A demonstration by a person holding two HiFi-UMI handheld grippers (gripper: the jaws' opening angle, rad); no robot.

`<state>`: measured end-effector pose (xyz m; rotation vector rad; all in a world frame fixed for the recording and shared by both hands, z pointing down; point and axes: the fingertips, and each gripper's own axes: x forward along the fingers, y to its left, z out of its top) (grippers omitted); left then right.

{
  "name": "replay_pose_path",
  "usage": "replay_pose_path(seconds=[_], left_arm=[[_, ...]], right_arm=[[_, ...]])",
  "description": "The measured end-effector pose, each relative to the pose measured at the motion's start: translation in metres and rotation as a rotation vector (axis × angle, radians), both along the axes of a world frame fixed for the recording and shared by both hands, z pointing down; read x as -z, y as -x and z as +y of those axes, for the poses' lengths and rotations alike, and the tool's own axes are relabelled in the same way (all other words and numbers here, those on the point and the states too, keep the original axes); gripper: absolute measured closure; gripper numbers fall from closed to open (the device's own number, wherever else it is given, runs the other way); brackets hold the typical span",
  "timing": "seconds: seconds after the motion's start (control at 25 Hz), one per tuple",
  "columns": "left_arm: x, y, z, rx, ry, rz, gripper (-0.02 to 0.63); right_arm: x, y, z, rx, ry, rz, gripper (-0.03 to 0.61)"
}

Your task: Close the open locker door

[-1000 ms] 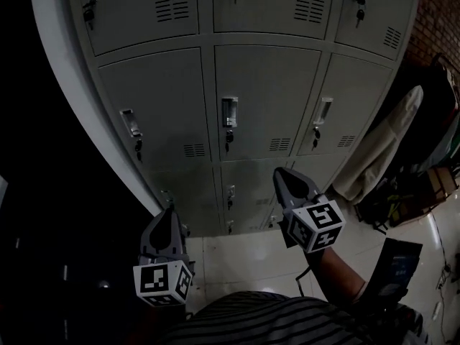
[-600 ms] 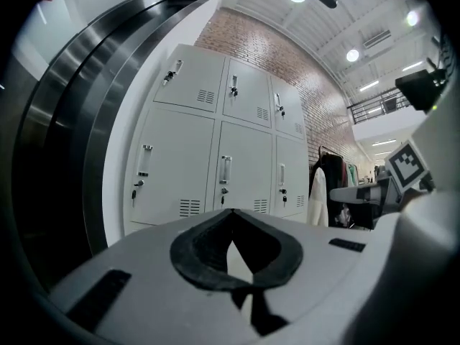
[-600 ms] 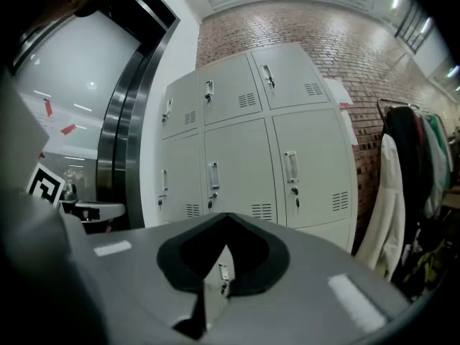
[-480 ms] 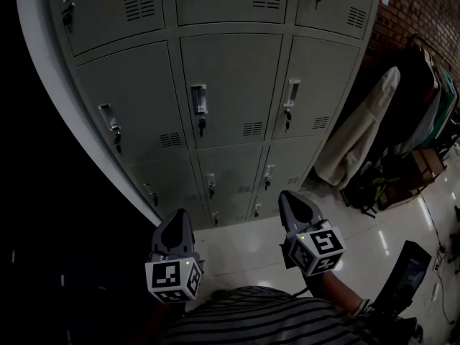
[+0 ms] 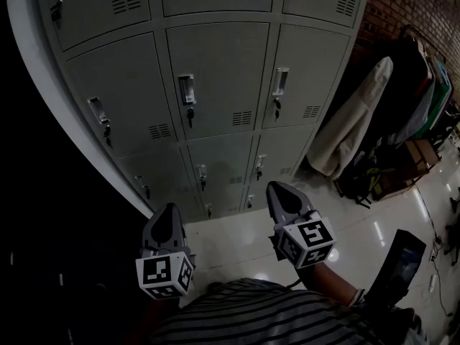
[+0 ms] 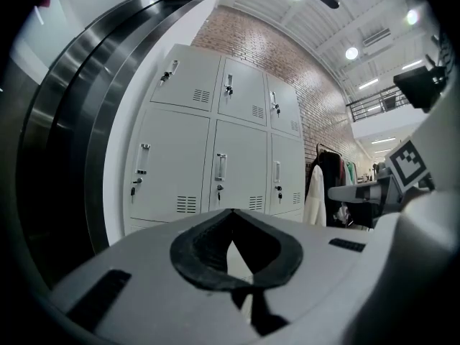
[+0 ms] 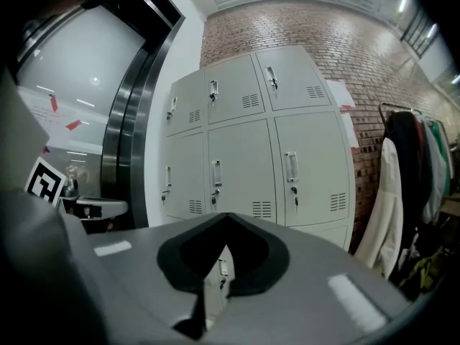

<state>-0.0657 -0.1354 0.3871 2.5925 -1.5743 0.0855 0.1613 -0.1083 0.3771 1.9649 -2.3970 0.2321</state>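
Changing room — lockers (image 5: 215,85), hung coats (image 5: 352,124)

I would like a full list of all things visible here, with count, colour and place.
lockers: one bank, grey, straight ahead; visible doors look shut
brick wall: one, reddish, right of the lockers
coat: one, cream, hanging beside the lockers' right end
other garments: several, dark and green, farther right
floor: one, pale glossy, below the lockers
striped shirt: one, dark, bottom edge
left gripper: one, grey, bottom left, shut, empty
right gripper: one, grey, bottom centre, shut, empty
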Motion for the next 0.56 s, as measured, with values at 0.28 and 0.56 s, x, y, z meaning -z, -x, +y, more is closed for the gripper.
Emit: replay_pose_path(seconds=[0.28,0.56], left_arm=[[-0.002,0.001,0.004,0.019,0.010,0.009,0.609],[-0.001,-0.001,0.003,0.009,0.006,0.006,0.609]], right_arm=[[0.001,0.015,-0.005,0.057,-0.001,0.005,0.578],[0.005,0.013,-0.005,0.056,-0.007,0.008,0.578]])
